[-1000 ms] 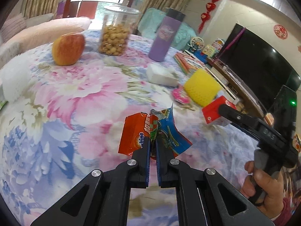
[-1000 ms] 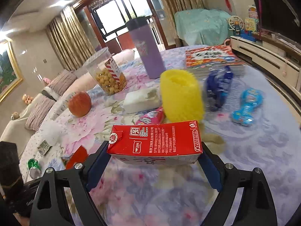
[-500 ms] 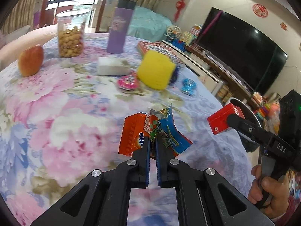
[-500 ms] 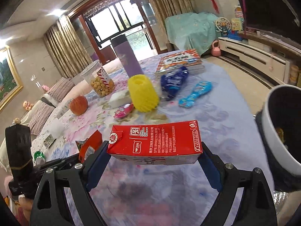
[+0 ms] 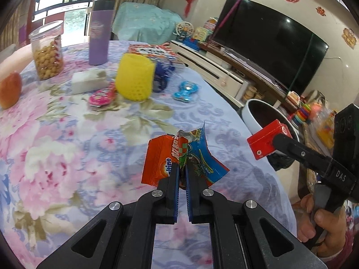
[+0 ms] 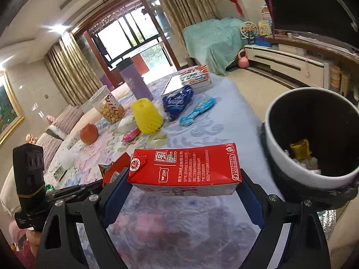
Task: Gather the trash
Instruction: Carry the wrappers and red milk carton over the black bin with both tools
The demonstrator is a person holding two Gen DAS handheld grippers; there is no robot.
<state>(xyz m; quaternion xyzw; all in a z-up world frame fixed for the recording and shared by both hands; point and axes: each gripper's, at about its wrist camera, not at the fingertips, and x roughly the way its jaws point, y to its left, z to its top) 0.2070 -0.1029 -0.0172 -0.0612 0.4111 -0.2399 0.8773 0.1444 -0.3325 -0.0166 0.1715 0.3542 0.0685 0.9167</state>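
We find the left gripper (image 5: pixel 182 170) closed tight on two crumpled snack wrappers (image 5: pixel 179 157), one orange and one blue, pinched at their lower edges between the fingers and standing up above the tips. They are clear of the floral tablecloth (image 5: pixel 67 139) below.

We find the right gripper (image 6: pixel 184 186) spread wide and clamped on a red carton (image 6: pixel 184 168), which lies crosswise between the two fingers, one end against each pad (printed face toward the camera). In the left wrist view the same carton (image 5: pixel 267 141) appears end-on, held in front of the bin's rim.

The trash bin (image 6: pixel 289 170), white outside with a dark liner, stands just beside the table edge, to the right of the carton in the right wrist view. Its mouth is open toward us, and we see a yellow scrap and pale litter at the bottom.

On the table beyond, well apart from both grippers, we note a yellow mesh cup (image 5: pixel 134 78), a purple tumbler (image 5: pixel 99 33) and a snack jar (image 5: pixel 47 51).
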